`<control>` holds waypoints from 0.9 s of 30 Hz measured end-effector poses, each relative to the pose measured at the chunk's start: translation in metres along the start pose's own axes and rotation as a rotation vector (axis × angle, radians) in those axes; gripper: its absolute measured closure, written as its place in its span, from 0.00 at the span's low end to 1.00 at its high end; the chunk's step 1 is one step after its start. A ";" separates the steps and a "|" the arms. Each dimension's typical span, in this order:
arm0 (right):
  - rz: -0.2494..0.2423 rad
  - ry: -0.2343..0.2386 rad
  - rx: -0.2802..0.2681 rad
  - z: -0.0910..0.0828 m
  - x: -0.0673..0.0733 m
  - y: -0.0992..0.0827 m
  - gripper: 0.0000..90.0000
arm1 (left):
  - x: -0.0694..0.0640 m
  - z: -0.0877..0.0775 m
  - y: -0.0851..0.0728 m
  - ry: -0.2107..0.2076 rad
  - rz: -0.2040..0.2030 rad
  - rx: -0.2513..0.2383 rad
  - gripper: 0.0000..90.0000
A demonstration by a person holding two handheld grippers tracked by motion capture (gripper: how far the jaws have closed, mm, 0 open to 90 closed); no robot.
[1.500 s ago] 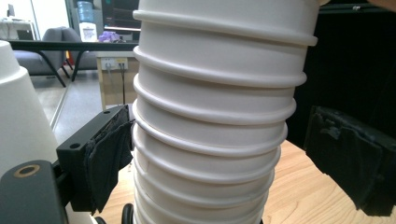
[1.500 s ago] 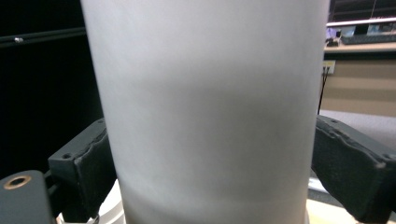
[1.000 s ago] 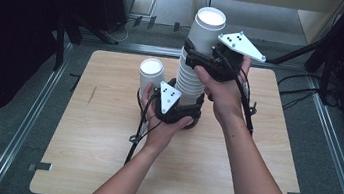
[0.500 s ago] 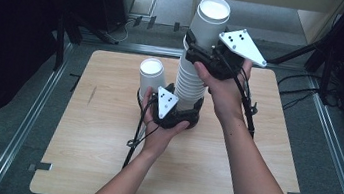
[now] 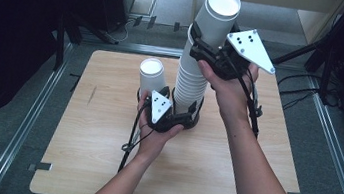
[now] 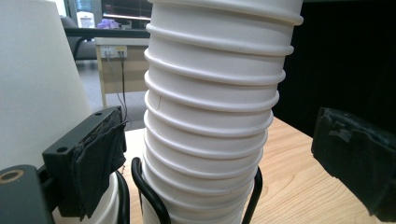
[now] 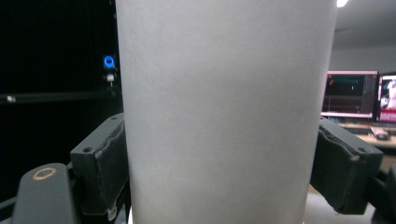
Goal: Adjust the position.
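Wooden table [image 5: 100, 168]: lone cup [image 5: 152, 74] beside cup stack [image 5: 189, 86]; left gripper [image 5: 177, 120] spread around stack base, right gripper [image 5: 206, 48] clamping top cup [image 5: 216, 12].

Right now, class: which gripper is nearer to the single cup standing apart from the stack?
Left. The left gripper sits low at the stack, just beside the single cup. The right gripper grips the top cup, higher up.
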State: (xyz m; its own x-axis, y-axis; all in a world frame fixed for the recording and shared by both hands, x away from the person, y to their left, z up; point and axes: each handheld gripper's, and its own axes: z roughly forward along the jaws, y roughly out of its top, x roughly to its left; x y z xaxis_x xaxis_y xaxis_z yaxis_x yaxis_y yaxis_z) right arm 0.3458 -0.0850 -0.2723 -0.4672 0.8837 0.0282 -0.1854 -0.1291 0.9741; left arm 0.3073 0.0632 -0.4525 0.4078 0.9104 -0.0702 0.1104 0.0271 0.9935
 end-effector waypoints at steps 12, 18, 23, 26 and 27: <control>-0.012 -0.003 -0.094 -0.011 -0.007 0.010 0.17 | 0.002 -0.002 -0.005 0.003 -0.003 0.003 0.04; 0.008 -0.005 -0.123 -0.018 -0.009 0.016 0.17 | 0.004 -0.003 -0.008 0.009 0.001 0.010 0.04; 0.021 -0.005 -0.129 -0.026 -0.012 0.018 0.17 | 0.006 -0.005 -0.010 0.012 -0.001 0.013 0.04; 0.021 -0.003 -0.124 -0.030 -0.013 0.016 0.17 | 0.007 -0.007 -0.011 0.014 0.001 0.015 0.04; 0.017 -0.003 -0.123 -0.032 -0.014 0.015 0.17 | 0.008 -0.008 -0.011 0.016 -0.001 0.014 0.04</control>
State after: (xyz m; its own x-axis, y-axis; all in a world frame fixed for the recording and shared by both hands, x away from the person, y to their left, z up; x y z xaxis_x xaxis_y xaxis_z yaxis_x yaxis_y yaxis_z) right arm 0.3220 -0.1131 -0.2652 -0.4685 0.8823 0.0456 -0.2817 -0.1981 0.9388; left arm 0.3019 0.0732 -0.4637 0.3931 0.9169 -0.0696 0.1234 0.0224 0.9921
